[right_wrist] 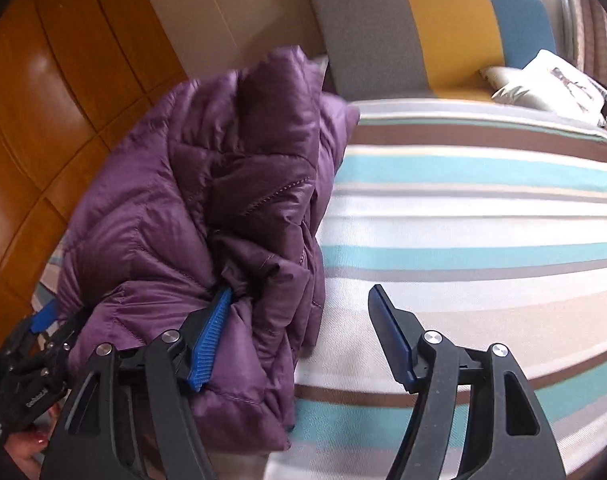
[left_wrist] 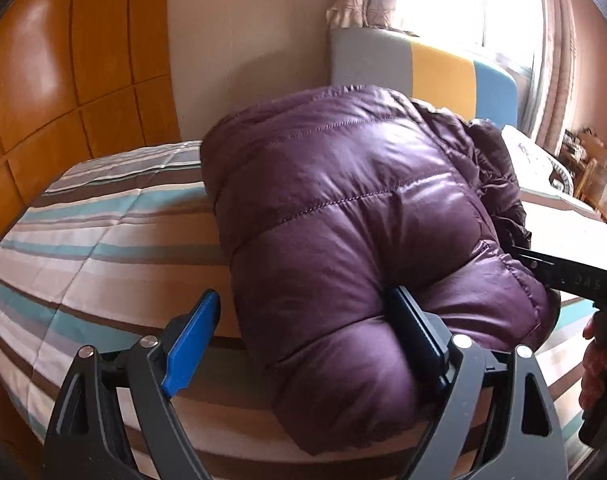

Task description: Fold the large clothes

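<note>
The left gripper [left_wrist: 303, 344] is sitting spread wide at the near end of the jacket [left_wrist: 343, 208], its right finger [left_wrist: 419, 336] pressing into the puffed fabric while the left finger [left_wrist: 191, 340] is standing clear over the striped bedcover [left_wrist: 83, 240]; it is pinching nothing. The jacket, a purple quilted bundle already doubled over on itself, is lying on the bed with its long axis running away from this gripper toward the headboard [left_wrist: 423, 68]. So the bulk lies ahead and slightly right of the left gripper.

In the right wrist view the right gripper [right_wrist: 303, 336] is also spread, with its left finger [right_wrist: 209, 344] touching the jacket's [right_wrist: 175, 208] crumpled edge and its right finger [right_wrist: 391, 336] hanging over bare cover; the jacket is lying to its left. Each gripper is flanking one side of the near end, neither one clamped. Judging from this, the next move calls for both to close on the near edge. Beyond, a pillow [right_wrist: 551, 80] is resting by the headboard, and a wooden wardrobe [left_wrist: 63, 80] is standing to the left.
</note>
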